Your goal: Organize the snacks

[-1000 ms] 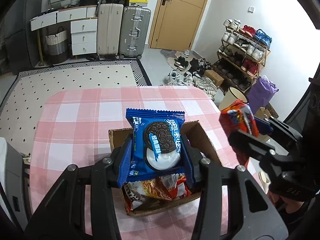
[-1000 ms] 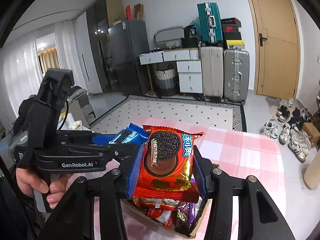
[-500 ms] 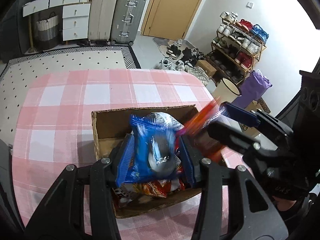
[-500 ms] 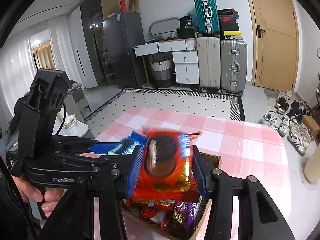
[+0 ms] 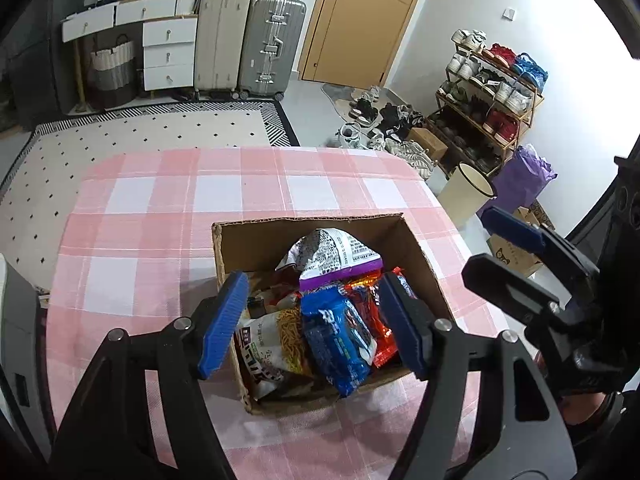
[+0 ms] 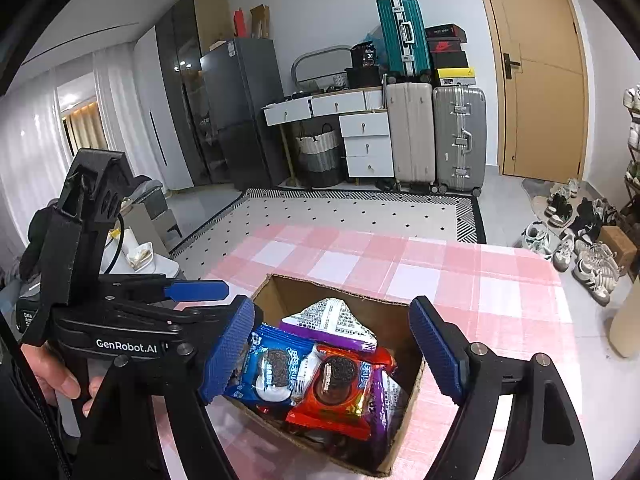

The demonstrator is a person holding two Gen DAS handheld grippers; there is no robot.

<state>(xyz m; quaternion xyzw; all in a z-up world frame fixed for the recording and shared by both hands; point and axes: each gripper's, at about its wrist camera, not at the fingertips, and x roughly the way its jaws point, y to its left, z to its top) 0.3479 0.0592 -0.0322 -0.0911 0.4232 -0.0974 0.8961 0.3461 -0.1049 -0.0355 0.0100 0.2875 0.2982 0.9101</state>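
Two sets of tongs are hanging over one cardboard box (image 5: 320, 227), both released and gripping nothing. The left tongs (image 5: 310, 322) are spreading wide above the near half of the box; the right tongs (image 6: 334, 354) are doing the same from the other side. Both cookie packets are lying inside the box, directly below the open tongs: one blue packet (image 6: 269, 368) and one red packet (image 6: 340, 390), side by side and touching, the blue one nearer the left tongs. In the left view the blue packet's long axis is running toward the camera. Also showing in the box are one purple and white bag (image 5: 332, 258) toward the far wall and one noodle snack bag (image 5: 272, 340); whatever is sitting deeper cannot be counted. The checked bench (image 5: 160, 216) is carrying the box.
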